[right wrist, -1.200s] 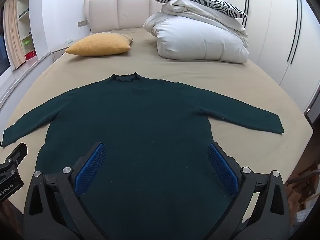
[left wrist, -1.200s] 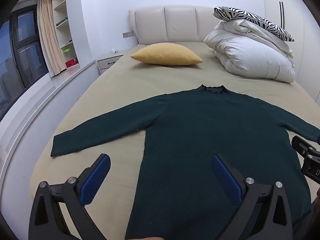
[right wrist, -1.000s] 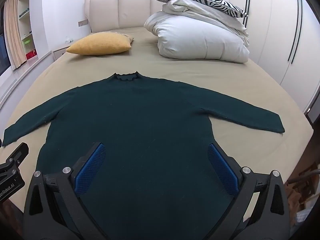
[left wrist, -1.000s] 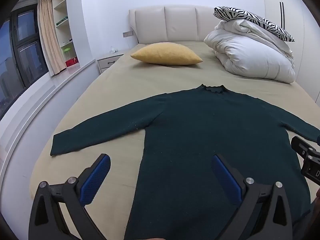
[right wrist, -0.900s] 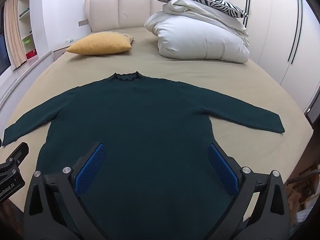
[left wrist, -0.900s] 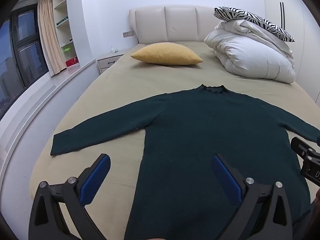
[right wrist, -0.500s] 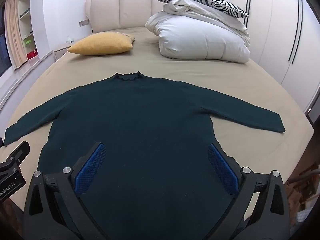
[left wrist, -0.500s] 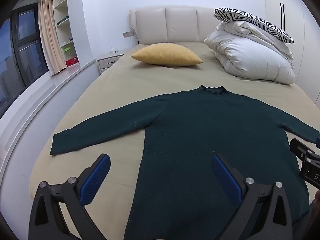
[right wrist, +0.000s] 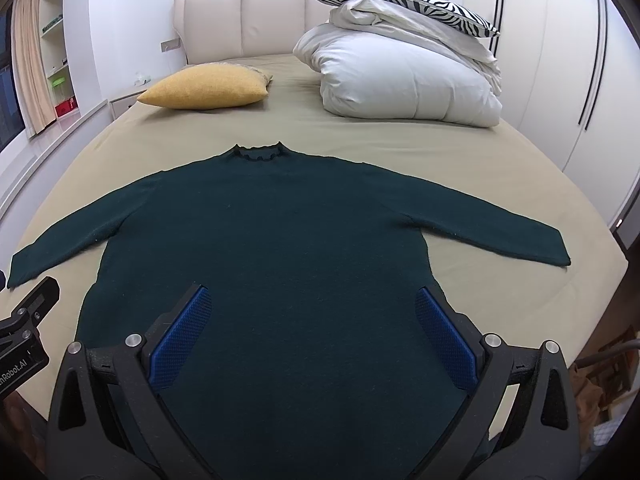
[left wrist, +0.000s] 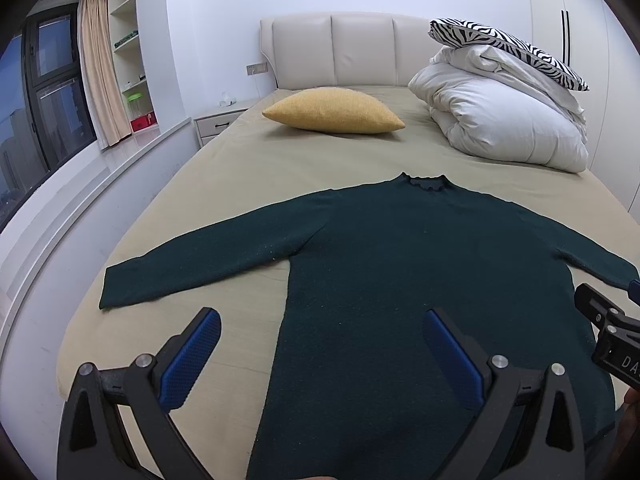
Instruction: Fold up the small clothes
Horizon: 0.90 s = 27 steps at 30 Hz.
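Dark green sweater [right wrist: 272,240] lies flat, sleeves spread, at the bed's [right wrist: 400,136] foot edge; hem cut off below frame. Left gripper [left wrist: 320,354] and right gripper [right wrist: 312,332] hover released, empty.

Both wrist views look from the foot of the bed [left wrist: 240,168] toward the headboard [left wrist: 360,48], low and close above my sweater [left wrist: 400,260]. The left sits further left, the right further right; both share sweater, cushion [right wrist: 204,86] and duvet [right wrist: 404,80].
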Motion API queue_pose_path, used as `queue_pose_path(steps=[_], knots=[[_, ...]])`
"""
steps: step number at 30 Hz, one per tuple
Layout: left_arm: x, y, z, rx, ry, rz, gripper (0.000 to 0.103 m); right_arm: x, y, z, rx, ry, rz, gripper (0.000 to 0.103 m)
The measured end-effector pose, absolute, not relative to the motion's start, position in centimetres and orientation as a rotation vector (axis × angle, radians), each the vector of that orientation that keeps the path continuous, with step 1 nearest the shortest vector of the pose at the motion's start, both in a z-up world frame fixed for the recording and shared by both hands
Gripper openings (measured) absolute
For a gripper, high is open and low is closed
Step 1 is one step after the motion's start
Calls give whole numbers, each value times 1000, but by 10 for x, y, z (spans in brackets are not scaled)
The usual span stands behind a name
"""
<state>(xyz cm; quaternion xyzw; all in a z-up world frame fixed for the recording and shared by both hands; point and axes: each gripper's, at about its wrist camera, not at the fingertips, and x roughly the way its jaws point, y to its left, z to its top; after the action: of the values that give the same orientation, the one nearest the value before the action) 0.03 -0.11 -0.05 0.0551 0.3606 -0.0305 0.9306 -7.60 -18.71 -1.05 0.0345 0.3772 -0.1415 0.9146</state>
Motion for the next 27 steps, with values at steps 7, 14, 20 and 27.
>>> queue_pose_path(steps=[7, 14, 20, 27], knots=[[0, -1, -1, 110, 738, -64, 103, -76, -186, -10, 67, 777, -291, 103], [0, -4, 8, 107, 738, -65, 103, -75, -185, -11, 63, 782, -285, 103], [0, -4, 9, 105, 739, -66, 103, -74, -183, -12, 59, 784, -283, 103], [2, -4, 13, 103, 739, -66, 103, -74, -182, -13, 59, 786, -280, 103]])
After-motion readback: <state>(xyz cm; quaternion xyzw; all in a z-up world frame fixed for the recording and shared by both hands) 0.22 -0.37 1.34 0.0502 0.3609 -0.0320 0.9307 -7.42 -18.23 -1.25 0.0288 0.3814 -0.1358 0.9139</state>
